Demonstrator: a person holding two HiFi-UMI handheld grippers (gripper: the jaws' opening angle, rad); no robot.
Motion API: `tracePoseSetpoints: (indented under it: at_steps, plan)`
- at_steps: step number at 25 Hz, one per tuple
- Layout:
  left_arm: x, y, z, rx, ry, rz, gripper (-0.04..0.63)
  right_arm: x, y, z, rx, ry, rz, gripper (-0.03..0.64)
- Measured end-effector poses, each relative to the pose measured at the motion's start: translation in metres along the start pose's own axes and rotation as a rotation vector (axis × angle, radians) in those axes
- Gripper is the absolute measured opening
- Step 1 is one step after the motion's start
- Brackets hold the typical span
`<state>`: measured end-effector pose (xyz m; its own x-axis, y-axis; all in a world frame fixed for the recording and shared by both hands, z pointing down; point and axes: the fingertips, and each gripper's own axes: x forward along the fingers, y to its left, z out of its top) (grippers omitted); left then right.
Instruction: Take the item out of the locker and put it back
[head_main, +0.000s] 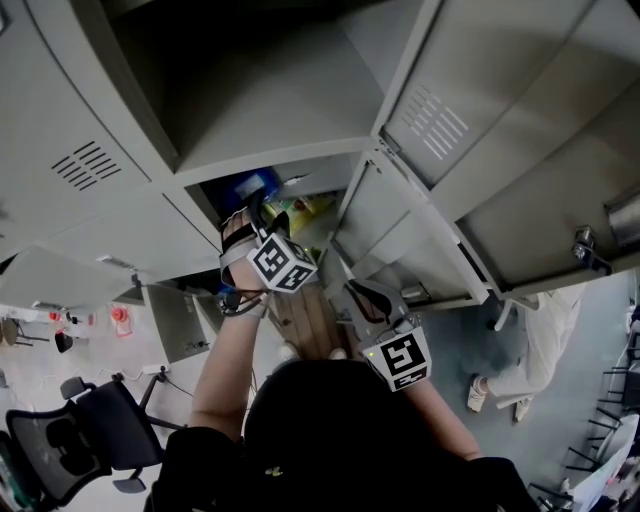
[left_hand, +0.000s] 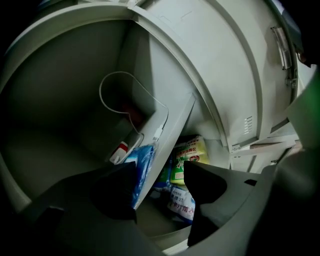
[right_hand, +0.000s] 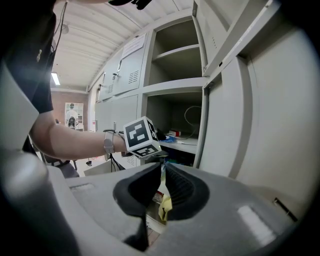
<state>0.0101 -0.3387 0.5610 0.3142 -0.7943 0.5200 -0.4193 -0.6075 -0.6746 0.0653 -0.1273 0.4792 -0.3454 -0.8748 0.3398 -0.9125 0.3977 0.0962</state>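
Lower compartment (left_hand: 152, 220) seemingly full of packets (left_hand: 189, 156)

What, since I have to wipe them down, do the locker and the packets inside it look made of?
Locker: probably sheet metal painted matt pale grey, going by the thin folded edges and stamped vent slots. Packets: likely thin plastic film, glossy and printed, as they crinkle and catch the light.

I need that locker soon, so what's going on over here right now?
A person is working at the open locker with a gripper in each hand. The left gripper reaches inside, jaws open and holding nothing, facing the yellow-green packet among others. The right gripper hangs outside by the door, jaws nearly together.
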Motion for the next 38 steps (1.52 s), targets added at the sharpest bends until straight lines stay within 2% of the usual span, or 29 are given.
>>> tracePoseSetpoints:
  at_steps: [2,5,7,19,23,30,38]
  plan:
    - [-0.005,0.003,0.001,0.016,0.001,0.023,0.266,-0.001,0.001,0.000,-0.002,0.000,0.001,0.025]
    - [-0.014,0.013,0.003,0.011,-0.015,0.070,0.147,-0.002,0.005,0.001,0.004,0.001,0.006,0.025]
    - [-0.017,0.016,0.004,-0.002,-0.023,0.084,0.094,-0.002,0.007,0.000,0.003,0.001,0.009,0.025]
    - [-0.032,0.017,-0.003,-0.002,-0.008,0.103,0.072,-0.010,0.011,-0.002,0.004,-0.006,0.020,0.025]
    - [-0.043,0.019,-0.003,-0.028,-0.005,0.118,0.057,-0.012,0.012,-0.002,-0.004,-0.015,0.025,0.025]
    - [-0.067,0.020,0.004,-0.021,-0.045,0.147,0.039,-0.015,0.013,-0.001,-0.007,-0.031,0.035,0.025]
    - [-0.100,0.013,0.007,-0.091,-0.090,0.141,0.034,-0.017,0.021,0.001,-0.015,-0.046,0.063,0.025]
